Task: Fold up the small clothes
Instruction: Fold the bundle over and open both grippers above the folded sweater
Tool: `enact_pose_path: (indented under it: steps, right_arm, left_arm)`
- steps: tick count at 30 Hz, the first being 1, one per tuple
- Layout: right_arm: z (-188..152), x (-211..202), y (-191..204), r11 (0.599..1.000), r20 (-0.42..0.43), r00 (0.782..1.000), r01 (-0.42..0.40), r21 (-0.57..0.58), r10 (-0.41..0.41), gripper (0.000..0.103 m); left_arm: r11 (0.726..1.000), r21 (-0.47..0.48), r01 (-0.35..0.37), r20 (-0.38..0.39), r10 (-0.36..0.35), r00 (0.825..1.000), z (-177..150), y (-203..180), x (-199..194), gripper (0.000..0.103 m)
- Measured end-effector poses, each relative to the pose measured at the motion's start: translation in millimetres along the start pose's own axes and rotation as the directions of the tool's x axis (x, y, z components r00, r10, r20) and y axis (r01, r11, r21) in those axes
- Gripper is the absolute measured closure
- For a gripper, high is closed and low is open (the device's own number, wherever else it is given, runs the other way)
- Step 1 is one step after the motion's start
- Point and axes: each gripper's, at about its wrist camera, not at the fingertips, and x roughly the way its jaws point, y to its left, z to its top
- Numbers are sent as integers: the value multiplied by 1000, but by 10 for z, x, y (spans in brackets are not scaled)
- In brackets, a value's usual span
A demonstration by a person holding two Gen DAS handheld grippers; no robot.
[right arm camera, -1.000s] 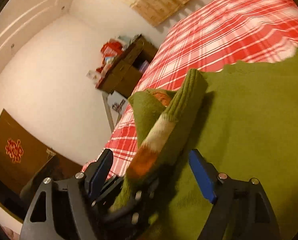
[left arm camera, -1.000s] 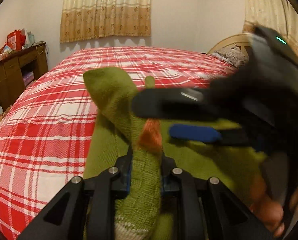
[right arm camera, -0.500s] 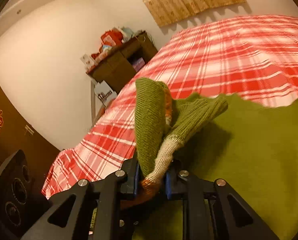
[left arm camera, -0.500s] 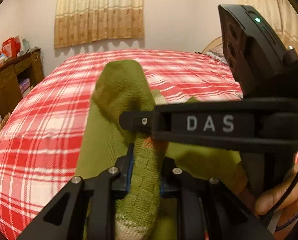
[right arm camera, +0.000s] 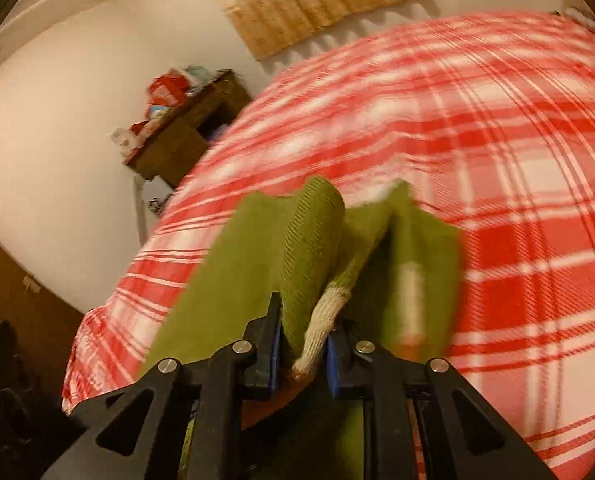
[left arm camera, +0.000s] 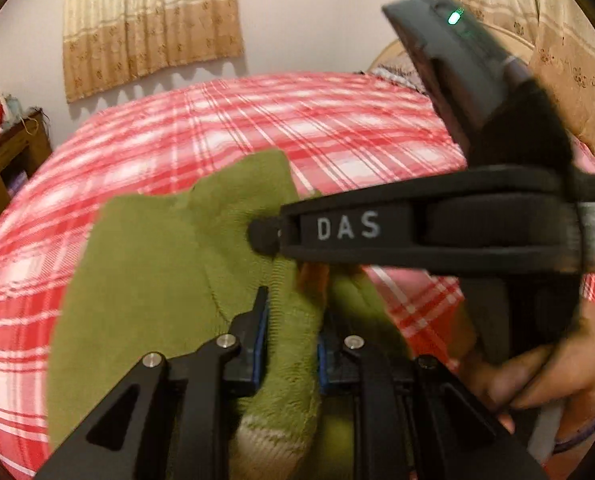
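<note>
Small green knitted garment point(left arm camera: 157, 264), probably a child's sweater, lay on a red-and-white plaid bedspread point(left arm camera: 337, 128), partly lifted at its near end. Left gripper point(left arm camera: 289, 320) was clamped on a thick bunch of the green knit, a cream band showing just below the pads. Right gripper point(right arm camera: 301, 344) was pinching a ribbed green sleeve or cuff with cream and orange stripes; its jaws had just been closing, the knit now caught between them.

Judged soft, light and limp: likely to sag and stretch between the two holds, not slippery, not fragile. Best taken at the ribbed cuffs or hem, where the knit was thicker and less prone to slide out.

Left wrist view alone showed the right gripper from the side, crossing the picture just above the cloth, marked "DAS", with a green light on its housing and a hand point(left arm camera: 537, 380) wrapped round its handle at the near right. Also a headboard and curtain point(left arm camera: 149, 28) at the far side. Right wrist view alone showed a second striped sleeve point(right arm camera: 411, 296) lying to the right of the gripped one, and a cluttered wooden desk point(right arm camera: 185, 136) against the far left wall.
</note>
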Motion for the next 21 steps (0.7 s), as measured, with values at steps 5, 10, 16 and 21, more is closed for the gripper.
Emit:
enact_pose_path:
  steps: [5, 10, 16, 21]
  right_arm:
    - [-120, 51, -365, 993, 15, 999, -41, 114, 39, 86]
    - [-157, -44, -269, 994, 24, 1000, -7, 105, 5, 84]
    - [-446, -629, -53, 989, 121, 991, -64, 137, 47, 70]
    - [-902, -948, 352, 995, 144, 988, -72, 75, 61, 38]
  left_arm:
    - [992, 8, 124, -4, -124, 992, -92, 9, -289, 79]
    - [969, -43, 242, 21, -241, 970, -360, 293, -808, 57]
    - [989, -81, 120, 72, -114, 991, -657, 791, -1144, 57]
    - [978, -202, 52, 24, -48, 999, -713, 1175, -955, 57]
